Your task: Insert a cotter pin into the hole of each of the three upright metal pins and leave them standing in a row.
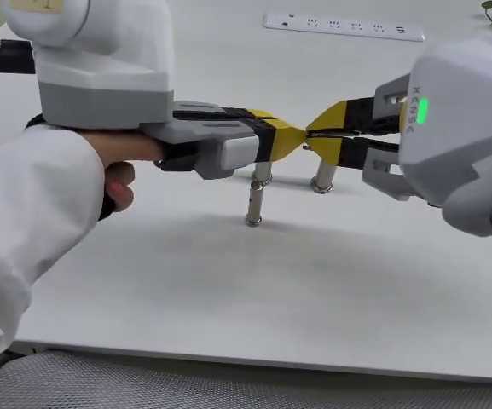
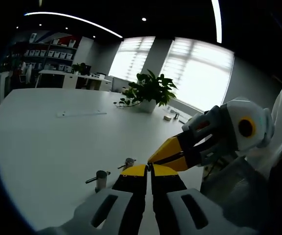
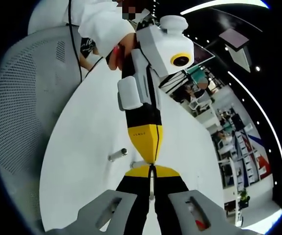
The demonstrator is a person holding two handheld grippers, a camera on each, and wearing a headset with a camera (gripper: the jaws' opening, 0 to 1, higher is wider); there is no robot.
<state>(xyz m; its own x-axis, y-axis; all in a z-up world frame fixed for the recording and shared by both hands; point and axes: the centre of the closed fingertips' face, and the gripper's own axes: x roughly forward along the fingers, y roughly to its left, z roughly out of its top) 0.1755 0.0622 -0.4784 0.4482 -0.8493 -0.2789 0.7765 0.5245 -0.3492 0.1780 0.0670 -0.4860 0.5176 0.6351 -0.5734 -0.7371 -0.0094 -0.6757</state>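
Note:
Three upright metal pins stand on the white table: one in front [image 1: 253,204], one just behind it [image 1: 263,175] and one to the right [image 1: 322,177]. Above them my left gripper [image 1: 299,141] and right gripper [image 1: 311,136] meet tip to tip. The right gripper [image 3: 151,170] is shut on a thin cotter pin [image 3: 151,183] lying between its jaws. The left gripper [image 2: 149,169] is shut; whether it pinches the cotter pin's end I cannot tell. In the left gripper view two metal pins [image 2: 100,178] [image 2: 128,162] each carry a cotter pin through the top.
A white power strip [image 1: 344,25] lies at the table's far side. The table's front edge [image 1: 254,362] runs close to me, with a mesh chair below it. A potted plant [image 2: 148,90] stands on the far end of the table.

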